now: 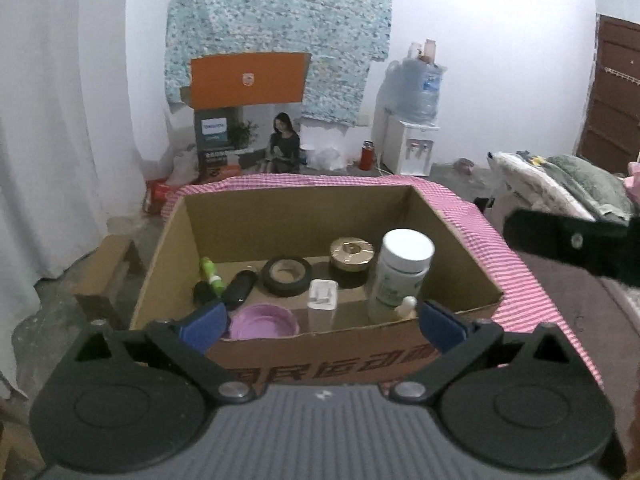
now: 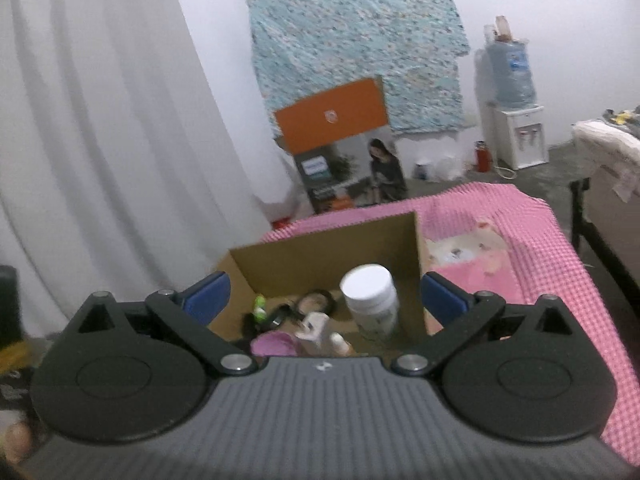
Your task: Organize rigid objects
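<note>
An open cardboard box sits on a pink checked cloth. Inside it stand a white-capped bottle, a black tape roll, a gold round tin, a white charger, a purple lid, a green tube and a black oblong item. My left gripper is open at the box's near wall, nothing between its blue pads. My right gripper is open too, empty, above the same box and bottle. Its black arm shows in the left wrist view.
An orange and grey carton leans on the far wall under a hung floral cloth. A water dispenser and red flask stand at the back right. White curtain at the left; bedding at the right.
</note>
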Available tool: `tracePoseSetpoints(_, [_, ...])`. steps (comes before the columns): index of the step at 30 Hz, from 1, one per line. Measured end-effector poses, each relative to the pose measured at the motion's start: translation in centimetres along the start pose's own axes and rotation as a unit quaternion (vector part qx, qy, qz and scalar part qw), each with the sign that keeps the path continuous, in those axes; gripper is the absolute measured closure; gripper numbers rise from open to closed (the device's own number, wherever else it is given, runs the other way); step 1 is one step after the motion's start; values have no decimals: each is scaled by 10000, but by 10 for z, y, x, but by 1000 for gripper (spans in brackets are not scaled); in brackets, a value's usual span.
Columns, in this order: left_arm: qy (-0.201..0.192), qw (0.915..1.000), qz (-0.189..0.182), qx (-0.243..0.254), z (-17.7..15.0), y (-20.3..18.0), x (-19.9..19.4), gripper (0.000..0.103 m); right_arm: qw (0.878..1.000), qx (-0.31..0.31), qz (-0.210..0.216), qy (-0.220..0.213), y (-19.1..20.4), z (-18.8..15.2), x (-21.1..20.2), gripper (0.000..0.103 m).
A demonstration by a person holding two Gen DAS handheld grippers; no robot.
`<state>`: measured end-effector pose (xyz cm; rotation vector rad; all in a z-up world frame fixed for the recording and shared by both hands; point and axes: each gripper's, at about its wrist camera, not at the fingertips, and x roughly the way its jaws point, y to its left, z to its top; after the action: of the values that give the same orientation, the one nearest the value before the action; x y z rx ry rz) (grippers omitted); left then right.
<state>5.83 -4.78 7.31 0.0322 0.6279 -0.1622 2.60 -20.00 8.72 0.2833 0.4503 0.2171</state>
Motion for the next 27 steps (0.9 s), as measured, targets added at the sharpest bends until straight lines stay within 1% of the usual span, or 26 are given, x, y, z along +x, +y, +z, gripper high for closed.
tracePoseSetpoints(3, [7, 9995, 327, 19, -4, 5, 2, 0, 9995, -144, -272, 118, 5, -9, 6, 1])
tracePoseSetpoints(5, [60, 9991, 411, -121, -6, 12, 3, 0, 9987, -206, -433, 191, 7, -13, 13, 1])
tracePoseSetpoints(7, [118, 9986, 449, -253, -7, 21, 3, 0, 9982, -265, -486, 247, 8, -17, 20, 1])
tracePoseSetpoints(10, [186, 9972, 641, -341, -6, 28, 4, 0, 9969, -328, -584, 402, 11, -20, 34, 1])
tracePoseSetpoints(14, [335, 9966, 588, -477, -7, 39, 5, 0, 9932, -481, -803, 686, 18, -29, 56, 1])
tracePoseSetpoints(18, [429, 9960, 590, -508, -12, 42, 4, 0, 9910, -538, -798, 932, 23, -33, 74, 1])
tracePoseSetpoints(23, [460, 9955, 676, -482, -14, 47, 7, 0, 9888, -584, -813, 1109, 28, -37, 88, 1])
tracePoseSetpoints(27, [505, 9953, 662, -500, -14, 48, 9, 0, 9879, -576, -833, 1172, 29, -39, 92, 1])
